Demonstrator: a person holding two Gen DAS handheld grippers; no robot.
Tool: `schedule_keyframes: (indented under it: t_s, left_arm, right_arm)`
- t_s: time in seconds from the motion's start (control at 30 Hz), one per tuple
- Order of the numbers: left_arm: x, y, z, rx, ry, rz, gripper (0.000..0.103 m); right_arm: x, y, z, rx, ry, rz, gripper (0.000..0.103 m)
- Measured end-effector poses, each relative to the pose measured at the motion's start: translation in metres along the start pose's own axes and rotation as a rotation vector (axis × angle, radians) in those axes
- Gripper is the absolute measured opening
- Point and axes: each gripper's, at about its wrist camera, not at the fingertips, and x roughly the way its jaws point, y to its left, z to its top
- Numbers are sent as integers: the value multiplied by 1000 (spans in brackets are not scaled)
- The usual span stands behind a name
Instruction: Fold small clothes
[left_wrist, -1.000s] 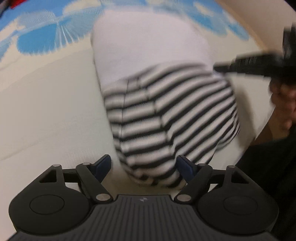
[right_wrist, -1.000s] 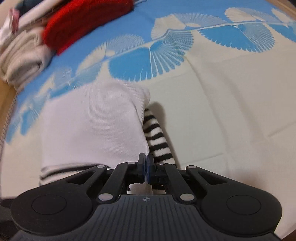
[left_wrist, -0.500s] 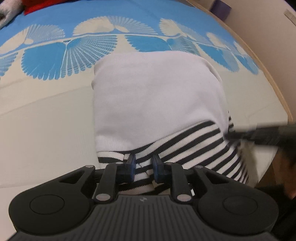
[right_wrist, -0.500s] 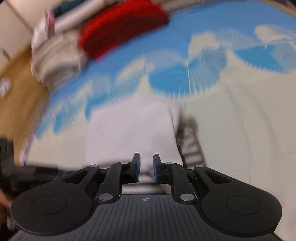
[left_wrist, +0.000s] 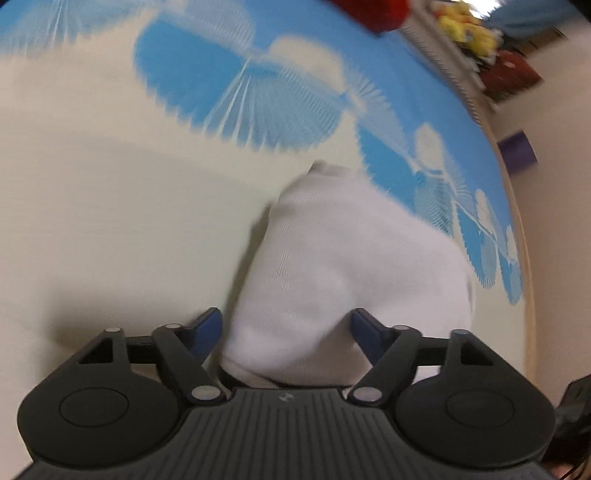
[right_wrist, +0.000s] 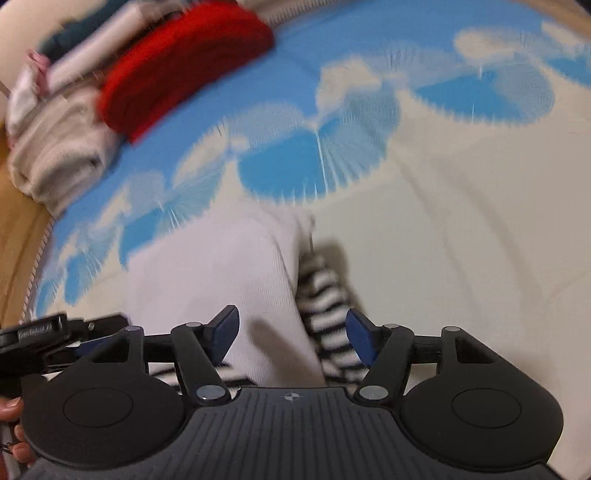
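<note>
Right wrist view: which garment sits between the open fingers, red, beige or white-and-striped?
The white-and-striped garment, directly ahead of the right gripper. The red garment and beige folded garment lie far off, upper left.

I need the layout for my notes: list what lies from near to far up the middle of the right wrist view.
Right gripper, open → white garment with its striped part → blue and cream patterned cloth → red folded item.

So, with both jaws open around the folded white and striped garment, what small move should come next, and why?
Probably close the right gripper on the near edge of the garment. Both sets of jaws stand open with the cloth between them, holding nothing. The striped part sticks out from under the white layer, so it likely needs tucking. The left gripper also waits open.
</note>
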Motion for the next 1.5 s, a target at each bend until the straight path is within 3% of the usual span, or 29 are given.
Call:
schedule_keyframes:
  t_s: [0.2,0.27,0.33,0.4,0.47,0.6,0.73,0.9,1.03,1.13,1.23,1.4,1.5]
  left_arm:
    - [21,6,-5,-39,-17,-22,88]
    - [21,2,-7,-16,-45,-10,80]
    - [17,-6,-11,15,-79,2,66]
    - [7,-17,-13,72,-121,19,42]
    - [-11,-28,-12,138,-181,27,37]
    - [-50,-39,-2,227,-297,58,36]
    - [-82,-24,16,237,-365,101,37]
    - [-107,2,34,219,-413,195,51]
    - [-122,4,33,286,-393,200,54]
    - [-125,-3,22,401,-347,186,54]
    - [-116,-8,7,486,-285,253,54]
    - [-89,10,-6,466,-162,307,53]
    - [-87,18,-8,467,-129,319,53]
  right_arm:
    - [25,0,0,90,50,-50,66]
    - [27,2,-1,89,44,-53,62]
    - [27,7,-2,67,32,-33,35]
    - [25,15,-3,33,11,-22,20]
    - [23,22,-2,21,-19,-11,12]
    - [15,32,2,68,-105,55,10]
    - [13,60,5,61,-183,150,10]
    - [27,108,7,-24,-200,184,9]
    - [47,124,10,-47,-164,138,9]
    - [54,132,10,-73,-163,80,9]
    - [60,128,10,-37,-147,40,9]
    - [64,133,5,-45,-154,-8,10]
    - [63,133,4,-53,-148,-41,19]
